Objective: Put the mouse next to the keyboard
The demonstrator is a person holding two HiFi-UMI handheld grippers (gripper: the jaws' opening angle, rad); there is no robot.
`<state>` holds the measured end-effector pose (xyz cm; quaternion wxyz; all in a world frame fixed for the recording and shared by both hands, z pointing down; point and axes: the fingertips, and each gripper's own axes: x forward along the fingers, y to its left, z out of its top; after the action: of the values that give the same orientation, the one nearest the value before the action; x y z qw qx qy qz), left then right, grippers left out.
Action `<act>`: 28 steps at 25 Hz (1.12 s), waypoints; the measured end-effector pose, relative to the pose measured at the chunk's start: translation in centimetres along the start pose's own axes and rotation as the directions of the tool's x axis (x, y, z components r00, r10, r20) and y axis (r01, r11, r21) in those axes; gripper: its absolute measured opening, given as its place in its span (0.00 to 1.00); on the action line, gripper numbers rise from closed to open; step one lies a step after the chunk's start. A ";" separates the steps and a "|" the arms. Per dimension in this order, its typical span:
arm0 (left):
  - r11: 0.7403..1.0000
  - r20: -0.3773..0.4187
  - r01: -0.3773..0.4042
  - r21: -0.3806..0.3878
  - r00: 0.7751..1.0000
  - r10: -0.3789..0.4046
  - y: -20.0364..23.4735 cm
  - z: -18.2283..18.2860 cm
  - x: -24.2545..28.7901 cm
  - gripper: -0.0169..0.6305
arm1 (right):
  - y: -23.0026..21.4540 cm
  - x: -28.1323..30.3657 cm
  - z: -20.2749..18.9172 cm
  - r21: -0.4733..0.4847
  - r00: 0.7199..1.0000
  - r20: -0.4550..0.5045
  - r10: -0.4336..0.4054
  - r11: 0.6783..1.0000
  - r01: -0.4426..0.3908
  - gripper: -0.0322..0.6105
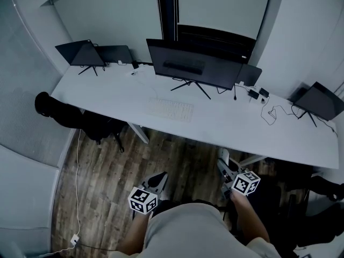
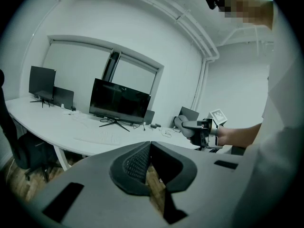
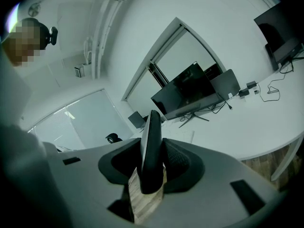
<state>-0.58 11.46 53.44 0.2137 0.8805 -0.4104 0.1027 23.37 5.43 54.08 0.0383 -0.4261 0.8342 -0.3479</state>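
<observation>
**White surface with keyboard; mouse held off it in the right tool**

1. Surface. The long white surface (image 1: 107, 98) runs across the head view. A pale keyboard (image 1: 170, 110) lies flat near its front edge, in front of the large dark monitor (image 1: 193, 63).

2. Right tool. The right tool (image 3: 151, 148) is clenched on the mouse (image 3: 152, 125). The mouse stands on edge between the two pads, and its upper end projects above the jaw tips. In the head view this tool sits over the wooden floor (image 1: 102, 181), short of the surface's front edge and well apart from the keyboard.

3. Left tool. The left tool (image 2: 150, 150) has its jaws closed together with nothing between them. It is also over the floor, beside the person's body, on the near side of the surface.
</observation>
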 end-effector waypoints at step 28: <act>0.993 -0.047 0.120 0.009 0.992 -0.119 12.4 6.4 6.5 0.05 | -0.9 11.7 3.0 0.031 0.994 0.004 -0.106 0.994 0.106 0.29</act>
<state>-5.87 -3.03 53.68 0.2235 0.9022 -0.3512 0.1126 17.66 -5.24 55.07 0.0286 -0.4701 0.8050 -0.3609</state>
